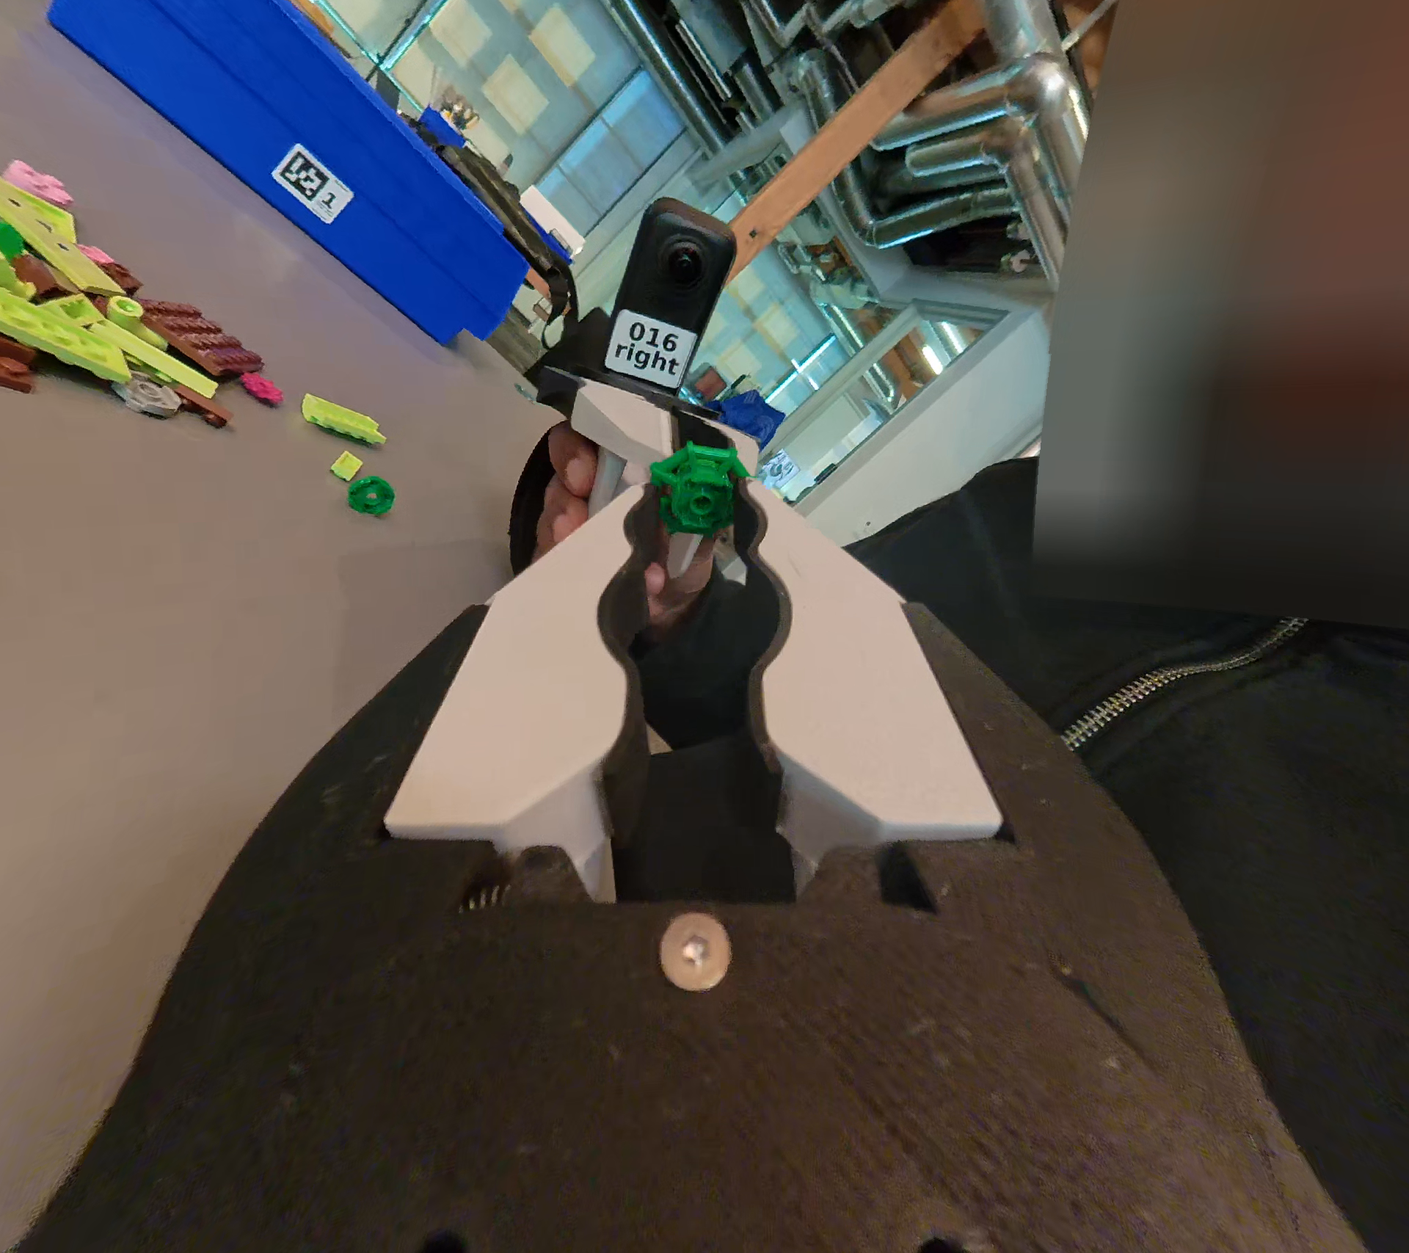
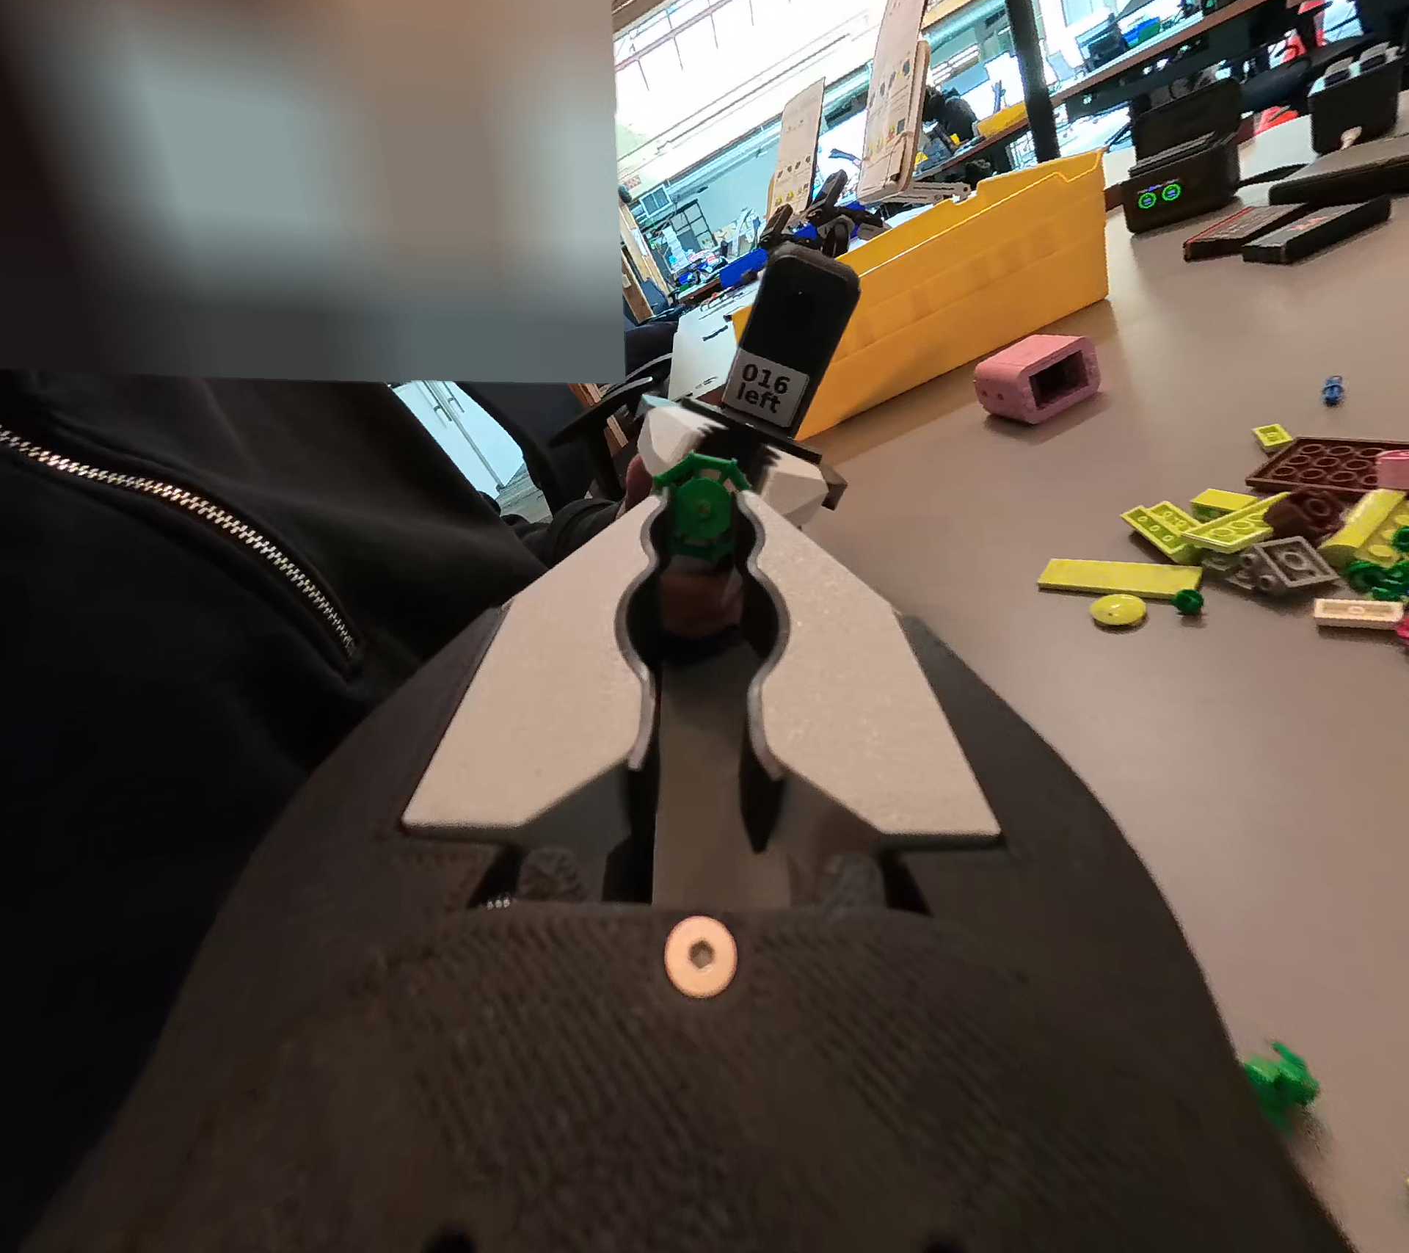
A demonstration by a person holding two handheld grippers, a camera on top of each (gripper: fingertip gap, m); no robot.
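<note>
Green toy pieces (image 1: 692,492) sit pinched at the meeting tips of both tongs, raised above the grey worktop (image 1: 229,606). Left of the left tongs (image 1: 695,501) lies a heap of lime, brown and pink bricks (image 1: 84,316), cut off at the frame edge, with a blue bin (image 1: 251,72) beyond it. The left tongs are clamped on a green round piece; the right tongs (image 2: 698,515), facing them, grip another green piece (image 2: 698,505) pressed against it, and where one piece ends is hard to make out. A hand (image 1: 568,492) behind is mostly hidden. Right of the right tongs stand a yellow bin (image 2: 976,278), a pink block (image 2: 1037,377) and scattered bricks (image 2: 1258,545); a blurred green bit (image 2: 1281,1087) lies nearer.
</note>
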